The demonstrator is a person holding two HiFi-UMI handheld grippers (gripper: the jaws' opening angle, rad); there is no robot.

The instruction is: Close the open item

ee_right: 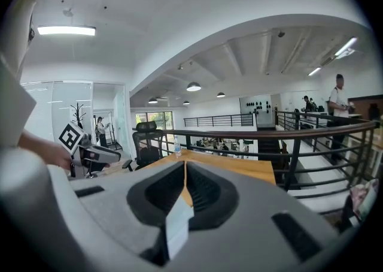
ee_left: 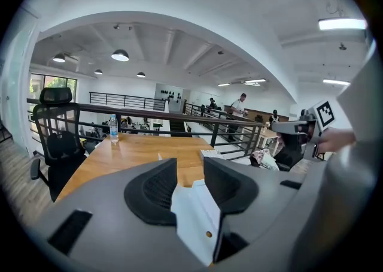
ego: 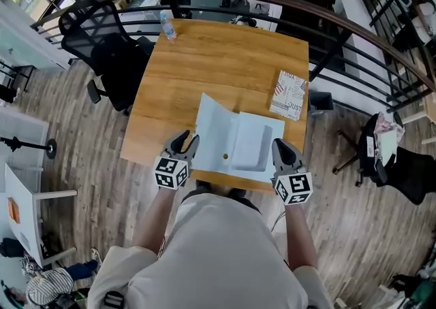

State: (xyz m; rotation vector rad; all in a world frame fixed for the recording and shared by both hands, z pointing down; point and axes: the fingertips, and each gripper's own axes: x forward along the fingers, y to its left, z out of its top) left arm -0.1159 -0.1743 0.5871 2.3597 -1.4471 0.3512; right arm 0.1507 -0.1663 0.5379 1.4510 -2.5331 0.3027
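Observation:
A pale blue folder (ego: 235, 141) lies open on the wooden table (ego: 204, 62) at its near edge, with its left flap raised and a small snap stud (ego: 225, 156) on the inside. My left gripper (ego: 189, 141) is at the flap's lower left edge. In the left gripper view its jaws (ee_left: 190, 164) stand apart with the flap (ee_left: 194, 211) lying between them, not pinched. My right gripper (ego: 278, 145) is at the folder's right edge. In the right gripper view its jaws (ee_right: 185, 168) are shut on that thin edge (ee_right: 176, 226).
A printed booklet (ego: 289, 94) lies at the table's right side and a water bottle (ego: 168, 26) stands at its far left corner. A black office chair (ego: 102, 42) is left of the table. A dark railing (ego: 340, 22) curves behind it.

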